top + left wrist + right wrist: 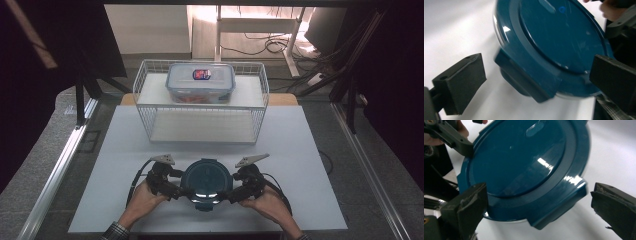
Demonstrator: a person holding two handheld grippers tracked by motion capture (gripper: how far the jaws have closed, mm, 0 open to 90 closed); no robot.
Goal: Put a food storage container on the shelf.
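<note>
Left gripper [176, 187]: jaws spread wide around a latch tab on the round container's [206, 182] left side.
Right gripper [236, 189]: released, jaws apart flanking the right latch tab.
Round container: teal lid on, near edge of white worktop [300, 165], between both grippers.
Behind: wire basket [145, 82] holding a rectangular box [200, 82].

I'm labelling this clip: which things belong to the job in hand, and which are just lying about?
In the job: round blue-lidded container, left gripper, right gripper.

Lying about: rectangular clip-lid food box, white wire basket, white board.
</note>
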